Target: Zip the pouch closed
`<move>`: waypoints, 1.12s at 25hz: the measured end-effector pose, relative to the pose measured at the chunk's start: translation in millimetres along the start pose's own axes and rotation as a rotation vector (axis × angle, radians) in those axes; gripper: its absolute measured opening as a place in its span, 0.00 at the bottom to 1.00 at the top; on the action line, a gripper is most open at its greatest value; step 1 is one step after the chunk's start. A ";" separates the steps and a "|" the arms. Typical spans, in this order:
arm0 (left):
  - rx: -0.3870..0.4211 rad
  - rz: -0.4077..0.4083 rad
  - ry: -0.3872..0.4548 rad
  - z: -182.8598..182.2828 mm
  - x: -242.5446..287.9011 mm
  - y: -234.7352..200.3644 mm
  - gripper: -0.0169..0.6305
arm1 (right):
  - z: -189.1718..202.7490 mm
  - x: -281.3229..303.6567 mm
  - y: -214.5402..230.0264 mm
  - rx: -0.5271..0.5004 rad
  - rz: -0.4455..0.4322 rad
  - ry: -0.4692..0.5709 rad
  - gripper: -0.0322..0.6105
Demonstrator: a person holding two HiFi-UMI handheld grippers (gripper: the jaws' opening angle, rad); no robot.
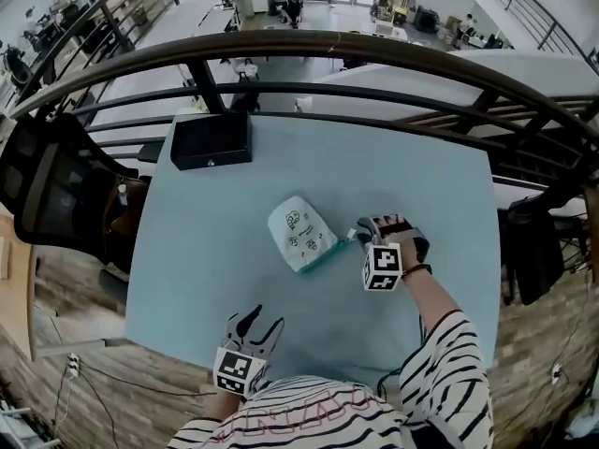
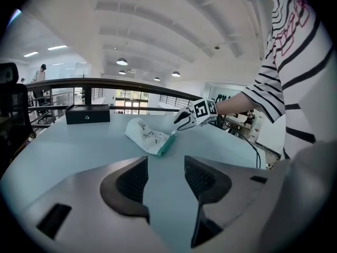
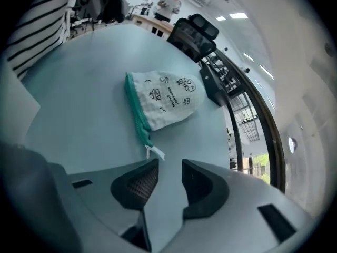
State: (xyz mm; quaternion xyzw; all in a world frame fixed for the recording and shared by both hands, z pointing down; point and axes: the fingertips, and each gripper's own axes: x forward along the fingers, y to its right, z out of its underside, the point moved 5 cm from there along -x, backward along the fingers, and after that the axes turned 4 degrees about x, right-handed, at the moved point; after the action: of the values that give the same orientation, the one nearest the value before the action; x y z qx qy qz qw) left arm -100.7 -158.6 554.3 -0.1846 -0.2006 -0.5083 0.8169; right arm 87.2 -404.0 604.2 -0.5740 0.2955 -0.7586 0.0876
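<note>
Left tongs (image 1: 255,325) gape empty, right tongs (image 1: 363,230) open just beside the pouch (image 1: 299,232) and its zipper pull (image 3: 156,152).

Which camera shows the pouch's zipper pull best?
The right gripper view: the zipper pull lies close ahead of the right gripper's open jaws. The head view and left gripper view show the pouch small, the pull hard to tell.

Print on the pouch (image 3: 166,101) is too small to read.
</note>
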 end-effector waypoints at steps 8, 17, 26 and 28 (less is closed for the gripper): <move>-0.046 -0.027 -0.015 11.9 4.5 -5.9 0.33 | -11.5 23.2 -8.3 -0.263 -0.111 0.031 0.25; -0.057 -0.059 -0.017 15.9 -4.8 -11.6 0.33 | -13.8 25.1 -20.5 -0.295 -0.251 0.018 0.11; -0.020 -0.030 -0.007 18.9 -15.1 -1.8 0.33 | -26.9 -10.3 -47.8 0.110 -0.443 0.078 0.11; 0.001 -0.017 -0.001 17.9 -17.9 2.0 0.33 | -36.0 -21.8 -56.3 0.182 -0.471 0.106 0.11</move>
State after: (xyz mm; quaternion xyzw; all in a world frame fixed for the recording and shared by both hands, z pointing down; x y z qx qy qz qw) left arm -108.6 -135.2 560.1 -0.1828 -0.2030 -0.5150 0.8125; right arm 72.7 -335.6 611.2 -0.5762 0.0885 -0.8106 -0.0560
